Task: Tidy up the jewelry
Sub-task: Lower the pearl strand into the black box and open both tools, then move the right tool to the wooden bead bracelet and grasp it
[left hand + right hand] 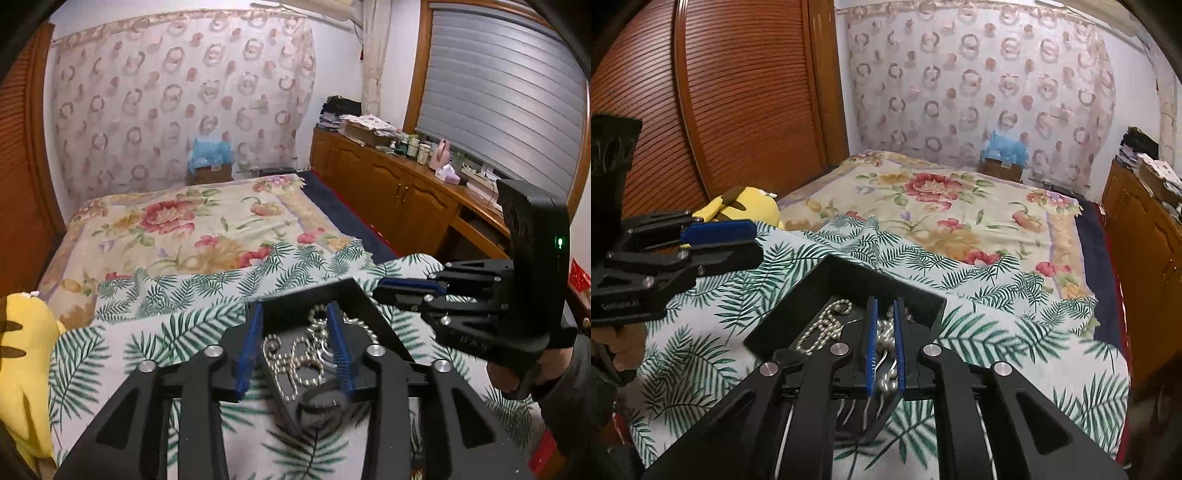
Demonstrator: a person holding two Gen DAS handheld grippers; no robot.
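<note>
A black tray [364,299] lies on the leaf-print cloth [177,332] on the bed, with silver bead necklaces [295,363] piled in it. My left gripper [294,306] hovers over the tray, open, its blue pads either side of the chains without pressing on them. In the right wrist view the tray [849,273] is under my right gripper [885,301], whose pads stand almost together with a bead necklace [886,332] pinched between them. More chain [827,325] lies to its left. Each gripper appears in the other's view: the right gripper [380,290] and the left gripper [753,240].
A yellow plush toy [22,369] sits at the bed's left edge by the wooden wardrobe [720,92]. A floral blanket [184,221] covers the far bed. A cluttered wooden cabinet [388,184] runs along the right wall. A person's hand [517,376] holds the right gripper.
</note>
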